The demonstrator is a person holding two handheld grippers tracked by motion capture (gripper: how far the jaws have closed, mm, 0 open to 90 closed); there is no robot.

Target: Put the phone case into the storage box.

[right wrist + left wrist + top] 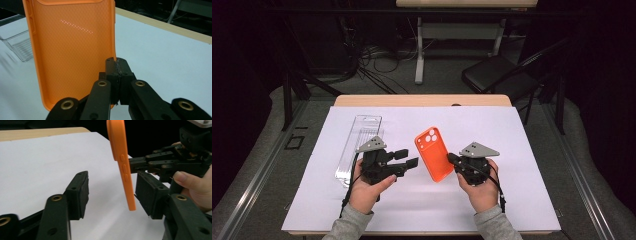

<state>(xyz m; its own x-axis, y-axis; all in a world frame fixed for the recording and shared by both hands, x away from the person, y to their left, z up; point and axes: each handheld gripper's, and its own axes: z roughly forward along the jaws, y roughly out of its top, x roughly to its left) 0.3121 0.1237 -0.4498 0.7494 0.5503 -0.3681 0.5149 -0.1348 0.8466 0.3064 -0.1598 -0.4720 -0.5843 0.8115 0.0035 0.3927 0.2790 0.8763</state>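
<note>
The orange phone case point(433, 153) is held off the desk point(422, 100), above the white sheet point(512, 150), pinched at one edge by the right hand-held gripper point(454, 159), whose jaws are clamped tight on the thin wall. So the pick-up is judged done. The left hand-held gripper point(408, 159) is placed beside the case with its jaws part open around the lower edge; its pads point(83, 192) are not yet pressed on it. A second grip is judged left to do. The clear plastic box point(359, 145) lies on the sheet, untouched.
</note>
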